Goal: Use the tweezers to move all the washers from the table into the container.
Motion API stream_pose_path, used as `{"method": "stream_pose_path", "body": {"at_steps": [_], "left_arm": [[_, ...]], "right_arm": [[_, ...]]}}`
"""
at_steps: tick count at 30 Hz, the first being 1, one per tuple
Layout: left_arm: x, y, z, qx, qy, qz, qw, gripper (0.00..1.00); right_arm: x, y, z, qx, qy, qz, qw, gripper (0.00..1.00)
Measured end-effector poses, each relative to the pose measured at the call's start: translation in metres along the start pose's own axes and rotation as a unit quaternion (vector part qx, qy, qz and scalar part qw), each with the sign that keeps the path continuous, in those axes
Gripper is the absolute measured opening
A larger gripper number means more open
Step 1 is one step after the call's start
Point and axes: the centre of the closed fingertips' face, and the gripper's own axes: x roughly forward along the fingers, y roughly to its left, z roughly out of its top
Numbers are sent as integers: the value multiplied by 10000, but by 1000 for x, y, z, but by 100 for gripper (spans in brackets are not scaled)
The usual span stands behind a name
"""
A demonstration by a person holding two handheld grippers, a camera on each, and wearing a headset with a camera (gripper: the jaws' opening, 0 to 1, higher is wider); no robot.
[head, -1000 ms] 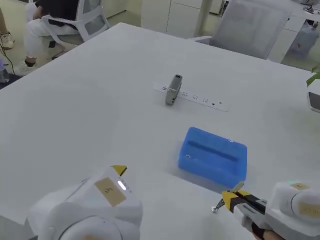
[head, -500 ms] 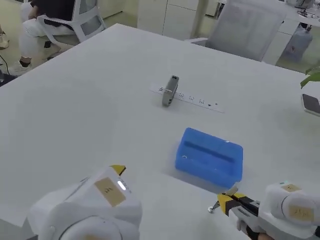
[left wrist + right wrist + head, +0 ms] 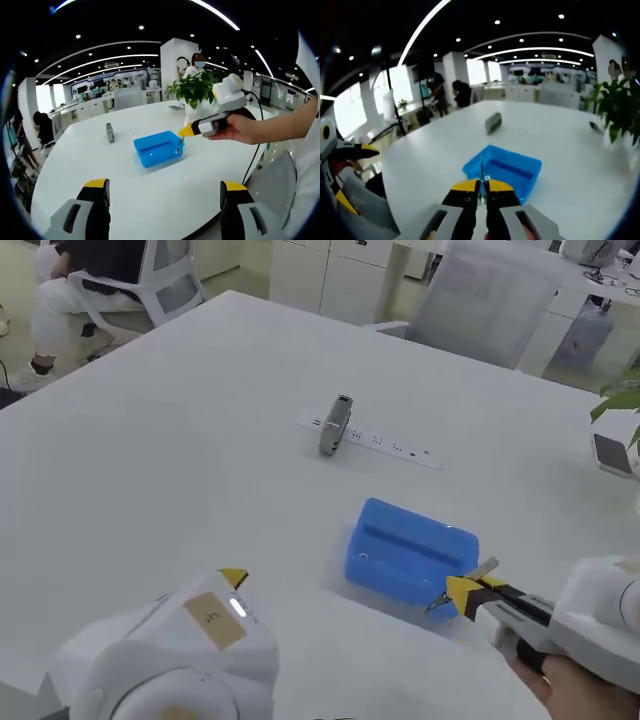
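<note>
My right gripper [image 3: 463, 592] is shut on a pair of thin metal tweezers [image 3: 436, 604]. It hovers at the near right corner of the blue container [image 3: 408, 552]. In the right gripper view the tweezers [image 3: 481, 171] point out from the shut jaws over the container [image 3: 505, 171]. In the left gripper view the tweezers [image 3: 177, 146] hang from the right gripper [image 3: 193, 130], their tips at the rim of the container [image 3: 157, 148]. Whether they hold a washer is too small to tell. My left gripper [image 3: 165, 200] is open and holds nothing. It stays low at the near left [image 3: 228, 585].
A white power strip [image 3: 385, 444] with a grey adapter [image 3: 335, 423] plugged in lies beyond the container. A phone [image 3: 612, 454] and a plant [image 3: 618, 400] are at the far right. Office chairs stand past the far edge, and a person [image 3: 75, 285] sits at the top left.
My right gripper has lifted the tweezers off the tabletop and carried them forward, up to the container's near right corner. The left gripper has stayed put. The head camera has shifted slightly.
</note>
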Motion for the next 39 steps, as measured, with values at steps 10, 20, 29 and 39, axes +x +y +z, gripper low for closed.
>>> {"method": "stream_pose_path", "body": {"at_steps": [10, 20, 29, 39], "left_arm": [[-1, 4, -1, -42, 5, 44, 10000, 93], [2, 5, -6, -50, 110, 41, 9999, 93], [3, 5, -7, -78, 154, 48, 9998, 92], [1, 11, -5, -172, 150, 89, 9997, 81]], "right_arm": [[26, -23, 14, -319, -33, -323, 9990, 2], [55, -47, -13, -176, 354, -506, 9979, 2], [68, -48, -32, -210, 639, -479, 9966, 2], [76, -44, -42, -231, 776, -372, 9960, 2]]}}
